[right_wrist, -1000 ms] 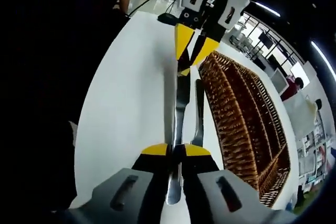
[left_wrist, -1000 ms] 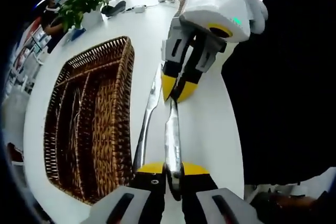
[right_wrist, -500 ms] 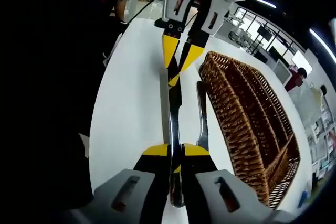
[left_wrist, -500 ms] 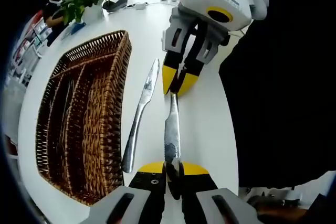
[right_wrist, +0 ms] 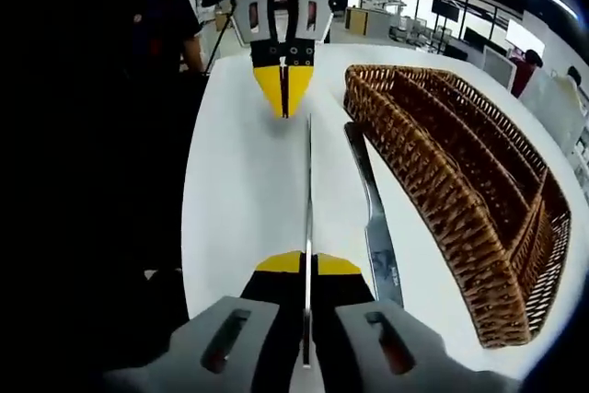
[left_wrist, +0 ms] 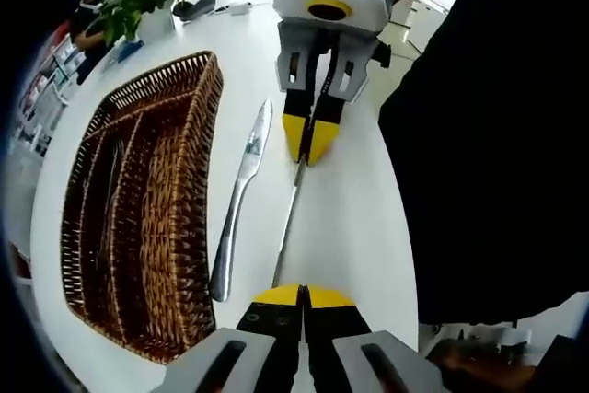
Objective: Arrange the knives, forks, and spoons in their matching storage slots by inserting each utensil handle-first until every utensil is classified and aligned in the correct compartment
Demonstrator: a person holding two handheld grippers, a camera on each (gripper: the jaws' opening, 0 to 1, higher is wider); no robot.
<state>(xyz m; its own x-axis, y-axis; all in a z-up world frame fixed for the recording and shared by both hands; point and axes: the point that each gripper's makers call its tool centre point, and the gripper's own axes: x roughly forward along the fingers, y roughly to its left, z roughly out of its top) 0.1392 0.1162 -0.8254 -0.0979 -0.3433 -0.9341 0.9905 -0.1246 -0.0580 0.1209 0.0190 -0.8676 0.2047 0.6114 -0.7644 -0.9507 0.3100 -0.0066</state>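
Left gripper view: left tongs (left_wrist: 303,296) and right tongs (left_wrist: 309,140) each clamp one end of a knife (left_wrist: 287,227) seen edge-on above the white worktop (left_wrist: 359,227). Second knife (left_wrist: 237,200) lies flat beside the wicker tray (left_wrist: 175,181).

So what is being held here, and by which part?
A table knife, seen edge-on. Both tongs are shut on it, the right tongs at one end and the left tongs at the other; which end is the handle cannot be told.
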